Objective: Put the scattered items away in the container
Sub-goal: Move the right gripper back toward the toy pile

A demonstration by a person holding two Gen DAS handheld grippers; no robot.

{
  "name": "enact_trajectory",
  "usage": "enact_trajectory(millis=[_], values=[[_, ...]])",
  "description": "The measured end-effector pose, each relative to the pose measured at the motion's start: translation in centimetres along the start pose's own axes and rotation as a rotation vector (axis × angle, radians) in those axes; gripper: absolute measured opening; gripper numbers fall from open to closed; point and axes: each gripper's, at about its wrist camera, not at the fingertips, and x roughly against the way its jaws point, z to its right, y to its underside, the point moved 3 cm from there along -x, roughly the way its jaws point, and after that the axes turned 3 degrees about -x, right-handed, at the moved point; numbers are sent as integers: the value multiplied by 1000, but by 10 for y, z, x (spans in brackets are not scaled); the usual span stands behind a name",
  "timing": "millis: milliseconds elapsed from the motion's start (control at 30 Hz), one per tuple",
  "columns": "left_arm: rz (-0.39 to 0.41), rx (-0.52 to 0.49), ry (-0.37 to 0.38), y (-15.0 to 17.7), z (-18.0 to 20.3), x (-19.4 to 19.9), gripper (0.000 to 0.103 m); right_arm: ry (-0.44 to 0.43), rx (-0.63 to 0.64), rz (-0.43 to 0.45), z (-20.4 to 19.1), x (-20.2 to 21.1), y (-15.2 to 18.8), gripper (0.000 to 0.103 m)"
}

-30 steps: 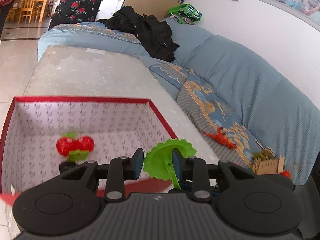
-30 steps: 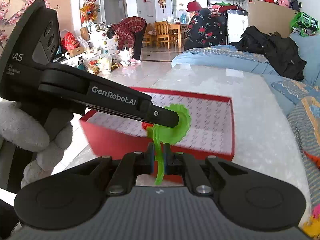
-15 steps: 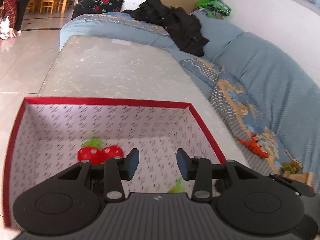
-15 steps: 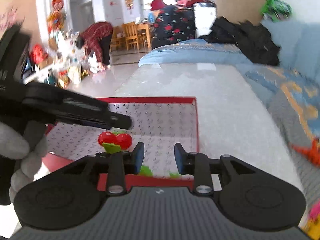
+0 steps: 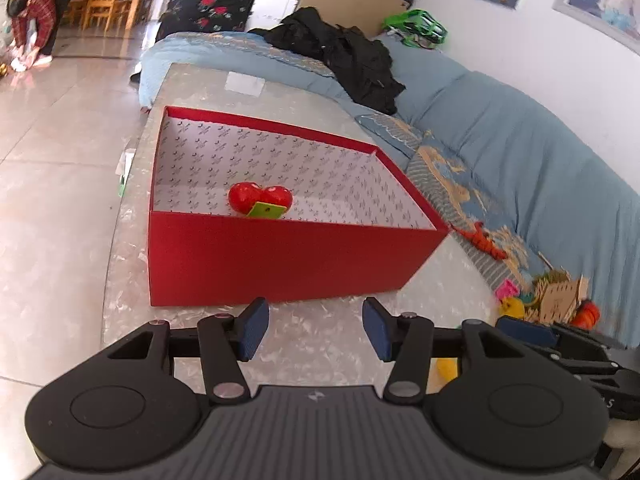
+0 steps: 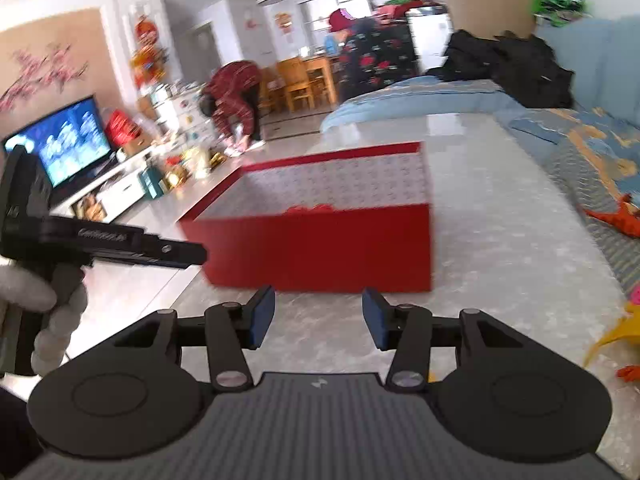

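A red open box (image 5: 280, 264) with a white patterned lining stands on the marble table (image 5: 312, 332); it also shows in the right wrist view (image 6: 320, 244). A red cherry toy with a green tag (image 5: 260, 199) lies inside it. My left gripper (image 5: 314, 328) is open and empty, in front of the box's near wall. My right gripper (image 6: 318, 320) is open and empty, also short of the box. The green toy is not in sight. Scattered toys (image 5: 552, 300) lie at the right by the sofa, and a yellow piece (image 6: 612, 336) lies at the right.
A blue sofa (image 5: 520, 132) runs along the table's right side with an orange toy (image 5: 484, 240) and black clothes (image 5: 352, 56) on it. Tiled floor (image 5: 56, 168) lies to the left. People stand in the far room. The left gripper's body (image 6: 100, 240) is at the left.
Both grippers let go of the green toy over the box, opened, and drew back toward me, so the box now stands in front of both.
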Motion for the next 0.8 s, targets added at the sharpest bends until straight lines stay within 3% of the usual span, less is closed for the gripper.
enact_trajectory(millis=[133, 567, 800], values=[[-16, -34, -5, 6, -2, -13, 58, -71, 7, -17, -7, -4, 3, 49], [-109, -40, -52, 5, -40, -73, 58, -192, -59, -141, 30, -56, 2, 49], [-116, -160, -19, 13, -32, -80, 58, -218, -10, -161, 12, -74, 4, 50]])
